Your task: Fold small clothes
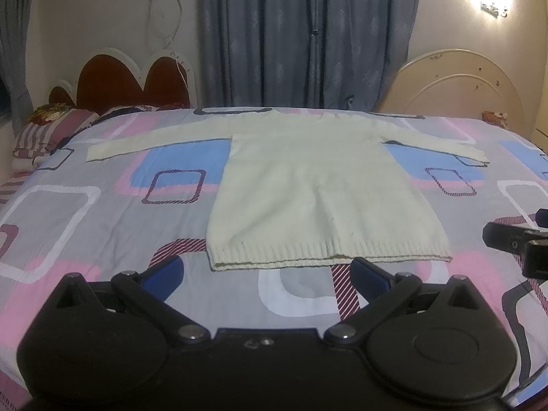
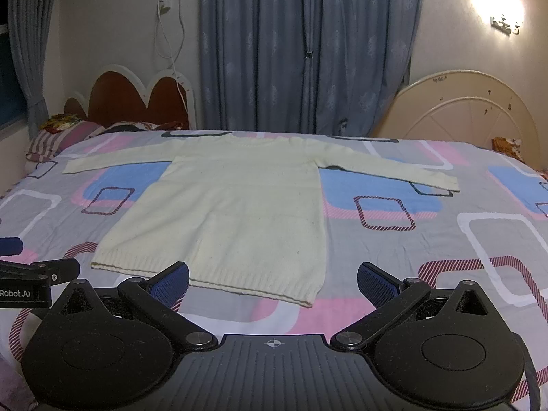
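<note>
A cream knit sweater [image 1: 308, 188] lies flat on the bed, hem toward me and both sleeves spread out sideways; it also shows in the right wrist view [image 2: 233, 212]. My left gripper [image 1: 267, 275] is open and empty, just short of the ribbed hem. My right gripper [image 2: 274, 279] is open and empty, its left finger [image 2: 171, 279] over the hem near the sweater's right corner. Each gripper shows at the edge of the other's view: the right one [image 1: 520, 243] and the left one [image 2: 30, 274].
The bed has a patterned sheet [image 1: 85, 212] in grey, pink and blue. Pillows [image 1: 44, 133] and a red headboard [image 1: 113, 82] are at the far left. A cream footboard [image 2: 469, 109] is at the far right. Blue curtains [image 2: 304, 51] hang behind.
</note>
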`<state>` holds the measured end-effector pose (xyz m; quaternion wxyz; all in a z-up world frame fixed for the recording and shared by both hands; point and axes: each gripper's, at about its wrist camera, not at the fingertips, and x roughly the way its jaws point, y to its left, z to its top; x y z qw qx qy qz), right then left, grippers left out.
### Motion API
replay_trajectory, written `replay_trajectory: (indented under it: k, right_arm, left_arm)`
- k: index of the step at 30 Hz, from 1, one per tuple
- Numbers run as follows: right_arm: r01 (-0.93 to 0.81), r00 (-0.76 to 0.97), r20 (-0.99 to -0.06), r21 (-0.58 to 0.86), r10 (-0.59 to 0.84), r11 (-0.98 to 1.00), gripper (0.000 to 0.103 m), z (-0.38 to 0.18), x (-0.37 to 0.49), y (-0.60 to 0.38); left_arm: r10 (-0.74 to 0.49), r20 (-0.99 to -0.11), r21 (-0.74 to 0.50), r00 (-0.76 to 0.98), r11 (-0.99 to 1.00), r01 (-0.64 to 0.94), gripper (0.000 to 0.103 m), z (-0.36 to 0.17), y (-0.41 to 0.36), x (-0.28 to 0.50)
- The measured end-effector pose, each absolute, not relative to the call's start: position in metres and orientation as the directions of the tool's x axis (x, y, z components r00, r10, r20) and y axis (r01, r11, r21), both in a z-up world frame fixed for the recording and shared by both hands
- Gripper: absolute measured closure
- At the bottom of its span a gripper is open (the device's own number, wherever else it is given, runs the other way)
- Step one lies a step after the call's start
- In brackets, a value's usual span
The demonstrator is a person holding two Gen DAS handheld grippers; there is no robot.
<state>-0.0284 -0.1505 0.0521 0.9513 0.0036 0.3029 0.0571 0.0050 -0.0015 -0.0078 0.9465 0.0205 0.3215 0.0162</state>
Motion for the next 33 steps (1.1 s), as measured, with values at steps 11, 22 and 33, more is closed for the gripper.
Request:
replay_trajectory:
  k: [11, 22, 33]
  right_arm:
    - [-0.104, 0.810, -0.576, 0.044, 0.110, 0.994, 0.000, 0.051, -0.029, -0.152]
    - [-0.015, 0.817, -0.574, 0.052, 0.042, 0.999, 0.000, 0.056, -0.015, -0.171]
    - [0.213, 0.821, -0.568, 0.211, -0.058, 0.954, 0.000, 0.058, 0.062, -0.249]
  left_arm:
    - [0.047, -0.608, 0.044, 0.793, 0.999, -0.025, 0.000, -0.009, 0.000, 0.004]
    - [-0.047, -0.638, -0.084, 0.769, 0.996, -0.009, 0.000, -0.003, 0.016, 0.037]
    - [-0.039, -0.635, -0.102, 0.771, 0.994, -0.034, 0.000, -0.004, 0.008, 0.139]
